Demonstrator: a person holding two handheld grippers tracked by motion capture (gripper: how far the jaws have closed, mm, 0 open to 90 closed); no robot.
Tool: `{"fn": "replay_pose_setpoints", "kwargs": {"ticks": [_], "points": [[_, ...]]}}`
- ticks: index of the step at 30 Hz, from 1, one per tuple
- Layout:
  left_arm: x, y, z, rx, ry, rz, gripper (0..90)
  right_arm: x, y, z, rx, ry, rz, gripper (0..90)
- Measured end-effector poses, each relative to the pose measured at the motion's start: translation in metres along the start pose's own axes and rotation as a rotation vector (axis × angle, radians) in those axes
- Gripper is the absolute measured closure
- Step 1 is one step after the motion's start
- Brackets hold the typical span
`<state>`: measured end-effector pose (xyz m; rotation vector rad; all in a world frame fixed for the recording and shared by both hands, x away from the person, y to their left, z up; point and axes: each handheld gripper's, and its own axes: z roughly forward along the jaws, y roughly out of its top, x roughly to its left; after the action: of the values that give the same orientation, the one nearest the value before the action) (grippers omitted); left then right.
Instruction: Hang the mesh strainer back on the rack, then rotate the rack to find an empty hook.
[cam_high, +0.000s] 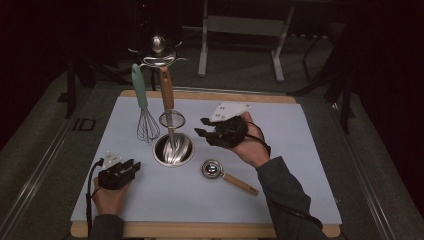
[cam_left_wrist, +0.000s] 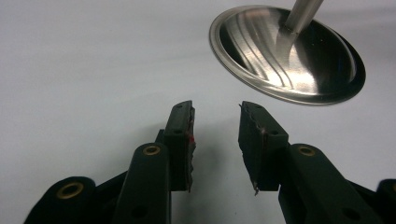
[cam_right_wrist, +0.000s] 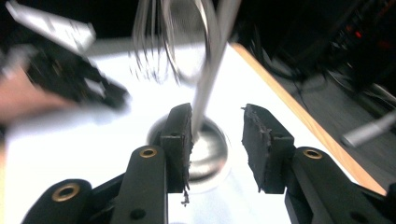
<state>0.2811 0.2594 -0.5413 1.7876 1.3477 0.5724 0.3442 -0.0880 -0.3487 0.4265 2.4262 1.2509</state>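
Observation:
A steel utensil stand with a round dish base (cam_high: 173, 150) rises at the middle of the white mat (cam_high: 300, 165). From its top hang a teal-handled whisk (cam_high: 145, 112) and a wooden-handled utensil (cam_high: 167, 92). My right gripper (cam_high: 202, 127) hovers just right of the stand, open and empty, pointing at it. In the right gripper view the stand's pole (cam_right_wrist: 210, 70) and base (cam_right_wrist: 210, 149) lie beyond the open right gripper (cam_right_wrist: 217, 140). My left gripper (cam_high: 134, 167) rests at the front left, open, nothing in it. The left gripper (cam_left_wrist: 216, 135) faces the base (cam_left_wrist: 285, 56).
A small steel scoop with a wooden handle (cam_high: 227, 176) lies on the mat in front of the stand, below my right hand. The mat sits on a wooden board (cam_high: 200, 230). Table legs (cam_high: 277, 55) and dark floor lie beyond.

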Motion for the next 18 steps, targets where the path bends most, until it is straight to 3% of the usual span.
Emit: {"fn": "replay_pose_setpoints", "kwargs": {"ticks": [4, 11, 13, 18], "points": [[0.000, 0.000, 0.000, 0.000, 0.002, 0.000, 65.8, 0.001, -0.015, 0.001, 0.066, -0.033, -0.014, 60.8], [0.000, 0.000, 0.000, -0.006, 0.006, -0.003, 65.7, -0.005, -0.037, -0.001, 0.104, -0.043, 0.024, 58.4], [0.000, 0.000, -0.001, -0.011, 0.007, -0.002, 65.6, -0.005, -0.050, -0.001, 0.148, -0.088, 0.011, 57.8], [-0.002, -0.001, -0.003, -0.028, 0.023, 0.003, 65.5, -0.003, -0.074, -0.001, 0.204, -0.116, 0.014, 57.0]]}}
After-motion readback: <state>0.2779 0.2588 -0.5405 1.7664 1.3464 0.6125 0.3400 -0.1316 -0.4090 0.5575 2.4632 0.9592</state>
